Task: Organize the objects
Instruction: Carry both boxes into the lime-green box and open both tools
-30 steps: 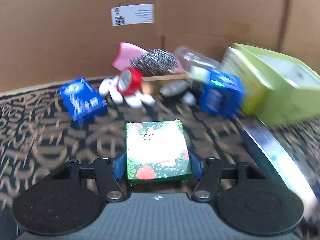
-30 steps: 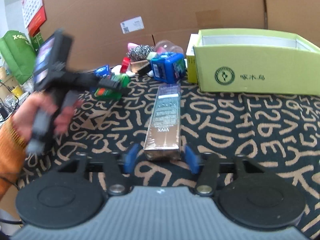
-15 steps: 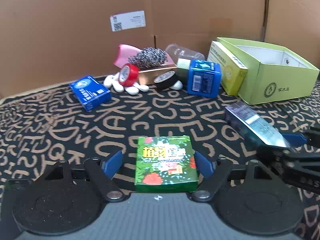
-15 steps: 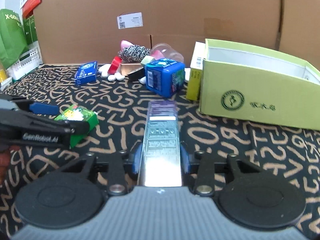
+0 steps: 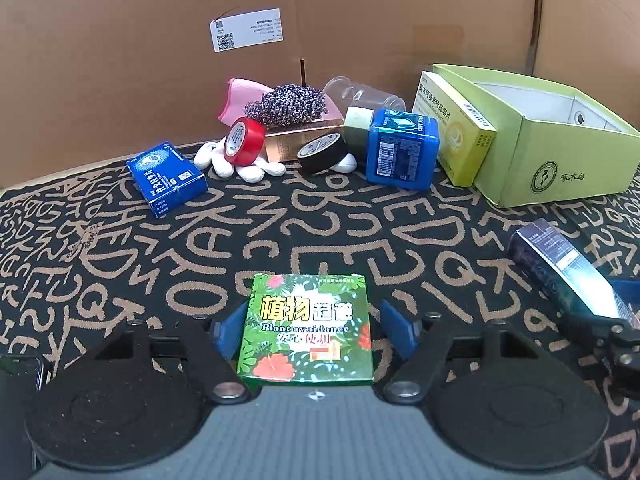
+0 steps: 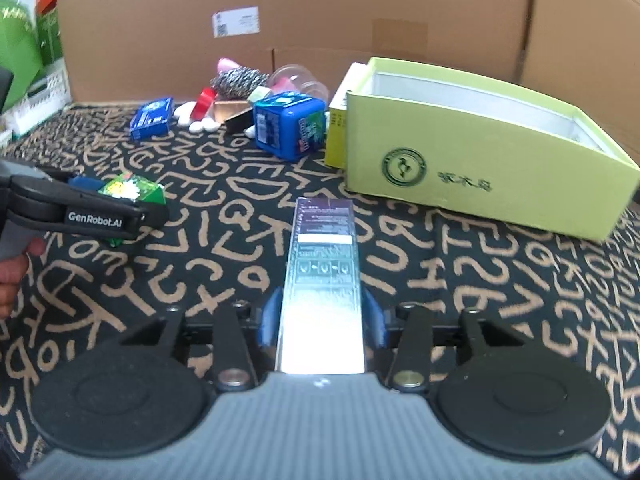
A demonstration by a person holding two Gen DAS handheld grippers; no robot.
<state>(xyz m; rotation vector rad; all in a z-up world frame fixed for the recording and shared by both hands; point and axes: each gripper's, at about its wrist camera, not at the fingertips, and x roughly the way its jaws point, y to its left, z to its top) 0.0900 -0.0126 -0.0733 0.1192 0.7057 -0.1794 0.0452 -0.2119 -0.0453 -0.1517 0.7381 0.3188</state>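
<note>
My left gripper (image 5: 310, 330) frames a green floral box (image 5: 306, 330) lying on the patterned mat; its blue pads stand a little off the box's sides, so it is open. The same box shows in the right wrist view (image 6: 132, 192) beside the left gripper's arm. My right gripper (image 6: 320, 320) is shut on a long dark silvery box (image 6: 322, 280) and holds it pointing forward toward the open green carton (image 6: 480, 160). That long box also shows in the left wrist view (image 5: 568, 276) at the right edge.
A pile at the back holds a blue cube container (image 5: 402, 150), a flat blue box (image 5: 166, 178), red tape (image 5: 242, 140), black tape (image 5: 322, 152), a steel scourer (image 5: 290, 104), a clear jar (image 5: 360, 94) and a yellow box (image 5: 454, 126). Cardboard walls (image 5: 360, 20) stand behind.
The left gripper set the green box down on the mat and its pads opened off it. The right gripper closed on the long box and lifted it, turning toward the green carton.
</note>
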